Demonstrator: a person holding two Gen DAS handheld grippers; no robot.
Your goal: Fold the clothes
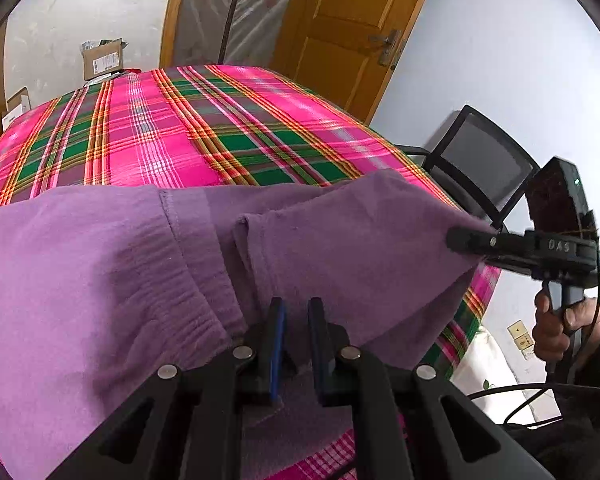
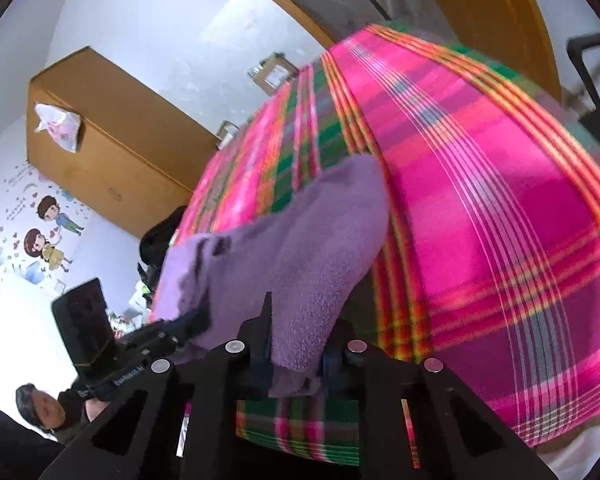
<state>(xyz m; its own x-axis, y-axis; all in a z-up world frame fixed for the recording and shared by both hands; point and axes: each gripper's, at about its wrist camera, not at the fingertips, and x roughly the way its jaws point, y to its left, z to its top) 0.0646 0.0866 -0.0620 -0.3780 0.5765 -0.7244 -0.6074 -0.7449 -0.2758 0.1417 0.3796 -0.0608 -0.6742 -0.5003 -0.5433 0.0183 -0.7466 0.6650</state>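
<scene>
Purple garment (image 1: pixel 112 280): soft knit with an elasticated band and stitched hems. It lies bunched on the near part of the plaid cover (image 1: pixel 172 128), a pink, green and orange check spread over the desk. In the left wrist view it fills the lower half from 9 o'clock to 3 o'clock.

Left gripper (image 1: pixel 296 344): its jaws stand nearly closed with blue pads, and a fold of the garment is pinched between them at the near edge, at 6 o'clock.

Right gripper (image 2: pixel 296 344): its jaws are narrowed onto a corner of the same garment, which drapes over and between them, lifted off the cover. In the left wrist view this tool sits at 3 o'clock, its tips buried in the cloth, with a hand (image 1: pixel 556 328) on the grip.

Surroundings, left wrist view: black mesh chair (image 1: pixel 480 168) at 2 o'clock; wooden door (image 1: pixel 352 20) at 12 o'clock; cardboard box (image 1: pixel 102 58) at 11 o'clock.

Surroundings, right wrist view: brown cabinet (image 2: pixel 112 136) at 10 o'clock; cartoon wall stickers (image 2: pixel 48 232) at 9 o'clock; a person at 7 o'clock.
</scene>
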